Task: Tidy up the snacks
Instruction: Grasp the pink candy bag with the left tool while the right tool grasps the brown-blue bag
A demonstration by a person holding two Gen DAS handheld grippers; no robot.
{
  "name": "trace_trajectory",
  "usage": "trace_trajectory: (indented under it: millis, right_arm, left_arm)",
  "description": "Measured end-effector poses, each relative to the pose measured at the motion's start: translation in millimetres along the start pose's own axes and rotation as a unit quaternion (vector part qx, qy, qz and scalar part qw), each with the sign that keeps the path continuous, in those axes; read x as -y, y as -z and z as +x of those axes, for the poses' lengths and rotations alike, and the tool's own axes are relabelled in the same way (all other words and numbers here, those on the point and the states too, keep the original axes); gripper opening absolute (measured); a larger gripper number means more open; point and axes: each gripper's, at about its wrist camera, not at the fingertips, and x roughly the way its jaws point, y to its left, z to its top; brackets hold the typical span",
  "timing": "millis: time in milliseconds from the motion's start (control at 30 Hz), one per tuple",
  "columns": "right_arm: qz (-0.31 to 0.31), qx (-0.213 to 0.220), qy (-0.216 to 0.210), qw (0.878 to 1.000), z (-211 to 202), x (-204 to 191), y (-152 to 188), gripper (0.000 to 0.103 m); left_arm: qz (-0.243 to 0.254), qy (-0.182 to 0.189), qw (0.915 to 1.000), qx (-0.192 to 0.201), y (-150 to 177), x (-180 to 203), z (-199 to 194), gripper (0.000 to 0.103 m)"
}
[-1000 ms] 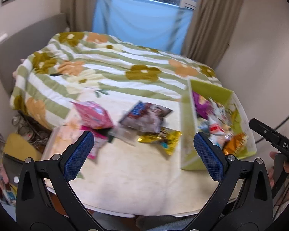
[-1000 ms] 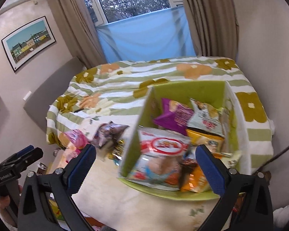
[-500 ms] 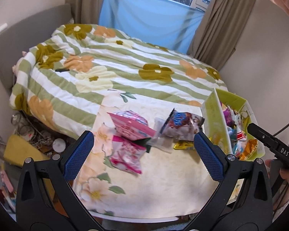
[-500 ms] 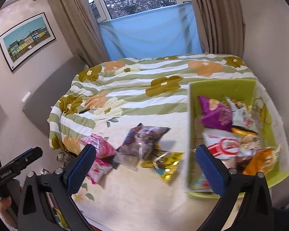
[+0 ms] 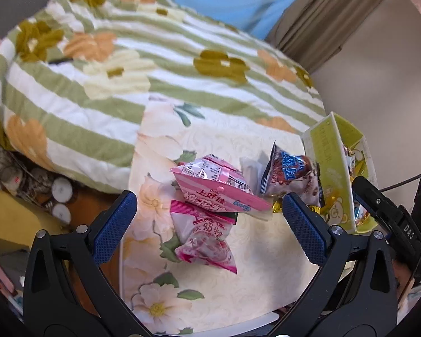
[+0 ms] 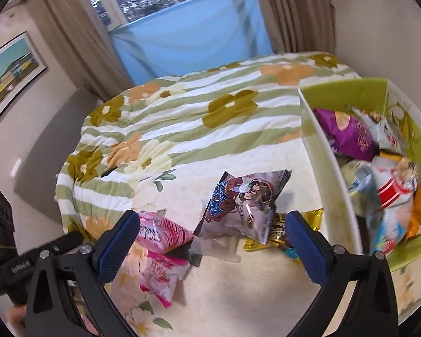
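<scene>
Bedroom: bed with green-and-white striped floral quilt (image 5: 160, 64), blue cloth over the window (image 6: 193, 39), beige curtains, framed picture on the wall at left in right wrist view. In front of the bed, a table under a cream floral tablecloth (image 5: 238, 278) carries the snacks

Left claw (image 5: 209, 223) spread wide, empty, hanging over the table with the two pink packs between its blue-padded fingers (image 5: 113, 226). Right claw (image 6: 210, 243) also wide apart, empty, above the loose pile

Loose on the cloth:
- pink glossy snack bag with white label (image 5: 219, 188), lying on top of the others
- pink-and-white crinkled snack packet (image 5: 203, 241), just beside it on the near side, partly under it
- silver-and-brown foil snack bag with blue lettering (image 6: 241, 205), propped up, tilted, between the pink bag and the box
- gold foil packet (image 6: 313, 216), mostly hidden under the silver bag, next to the box wall

Lime-green cardboard storage box (image 6: 334, 174) sits at the table's right edge, already holding a purple bag (image 6: 350, 137), a white-and-red bag (image 6: 390, 193), an orange bag and a few more
</scene>
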Motion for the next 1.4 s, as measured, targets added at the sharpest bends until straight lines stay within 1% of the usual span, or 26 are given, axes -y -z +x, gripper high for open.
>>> trace_trajectory:
  millis: [133,267,333,400,533,733,800,833,867,900,933,1000,1233,1400]
  right_arm:
    - [0.010,-0.011,0.019,1.000,18,-1,-3,0.103]
    - [0.004,-0.026,0.031,0.999,37,2,-8,0.103]
    - [0.000,-0.034,0.032,0.999,47,5,-9,0.103]
    - [-0.006,-0.042,0.032,0.999,58,8,-12,0.103]
    - [-0.016,-0.056,0.035,0.998,75,14,-15,0.103]
    - [-0.003,-0.081,0.029,0.996,97,29,-17,0.103]
    - [-0.002,-0.091,0.026,0.996,104,33,-18,0.103]
    - [-0.003,-0.095,0.025,0.995,107,34,-18,0.103]
    - [-0.006,-0.099,0.024,0.995,110,34,-18,0.103]
    - [-0.009,-0.102,0.024,0.994,113,34,-18,0.103]
    - [-0.011,-0.105,0.024,0.994,115,35,-19,0.103]
    - [-0.013,-0.113,0.021,0.993,121,36,-19,0.103]
    - [-0.020,-0.132,0.012,0.991,135,40,-22,0.103]
    - [-0.021,-0.144,0.007,0.989,144,43,-24,0.103]
  left_arm:
    - [-0.025,0.013,0.9991,-0.031,-5,-6,34,0.102]
    - [-0.043,0.015,0.9977,-0.049,-8,-7,62,0.102]
    - [-0.064,0.020,0.9958,-0.061,-9,-7,77,0.102]
    - [-0.082,0.018,0.9940,-0.070,-9,-8,89,0.102]
    - [-0.100,0.015,0.9915,-0.081,-12,-6,108,0.102]
    - [-0.130,0.005,0.9869,-0.095,-10,-5,134,0.102]
    - [-0.133,0.001,0.9859,-0.101,-8,-6,139,0.102]
    - [-0.135,-0.002,0.9854,-0.103,-8,-5,143,0.099]
    - [-0.136,-0.005,0.9850,-0.106,-7,-5,146,0.096]
    - [-0.137,-0.008,0.9845,-0.110,-7,-5,148,0.085]
    - [-0.139,-0.009,0.9834,-0.116,-6,-6,152,0.085]
    - [-0.147,-0.004,0.9827,-0.113,-5,-8,152,0.084]
    - [-0.129,-0.015,0.9855,-0.109,-5,-1,151,0.083]
    - [-0.120,-0.013,0.9871,-0.105,-6,2,149,0.083]
